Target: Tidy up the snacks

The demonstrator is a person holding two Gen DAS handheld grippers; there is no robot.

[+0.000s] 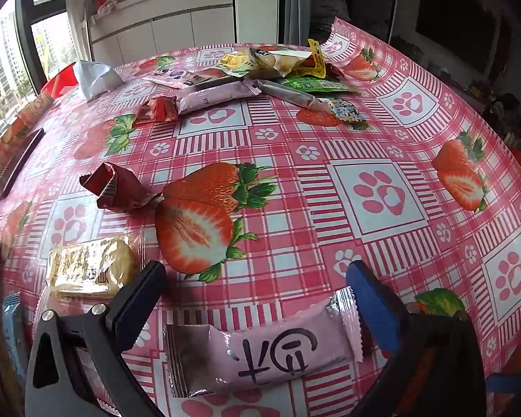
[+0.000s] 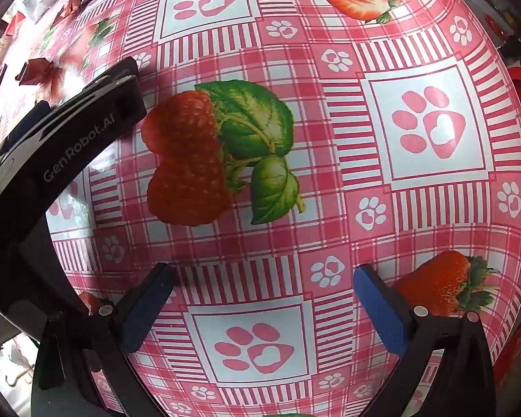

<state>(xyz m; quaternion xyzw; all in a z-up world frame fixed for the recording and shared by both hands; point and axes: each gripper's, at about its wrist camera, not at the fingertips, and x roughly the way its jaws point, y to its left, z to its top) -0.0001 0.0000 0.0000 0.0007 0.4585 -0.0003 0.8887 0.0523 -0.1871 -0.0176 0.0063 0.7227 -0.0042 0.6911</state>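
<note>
Two grippers, both released, over one table (image 1: 382, 191) under a pink strawberry-and-paw cloth.

1. Left gripper (image 1: 257, 279): jaws spread wide, tilted downward. Pink packet (image 1: 260, 354) lies flat at 6 o'clock in its view, between the two fingers, but the pads stand off either end and do not press it. Judgement: the wide spread suits the packet's length, so the gripper is either framing it for a pick or has let it go; which, cannot be told.

2. Right gripper (image 2: 264, 279): jaws wide, pointing straight down at bare cloth; nothing between the fingers. Judgement: idle, kept out of the other's way. The left gripper's black body shows at 9 o'clock in its view.

3. Biscuit pack (image 1: 90, 267): clear wrap, pale contents, at 8 o'clock in the left view, just beside the left finger, apart from the pink packet.

4. Red wrapper (image 1: 118, 191): crumpled, at 9 o'clock, alone.

5. Snack heap (image 1: 281, 66): yellow, green and pink packets overlapping at 12 o'clock, far side of the table. Second pink packet (image 1: 212, 97) and small red packets (image 1: 156, 109) just before it at 11 o'clock.

Judgement: the heap is unsorted stock; the near pieces, lying singly, look like the beginning of a sorted row. Sorting is at an early stage.
</note>
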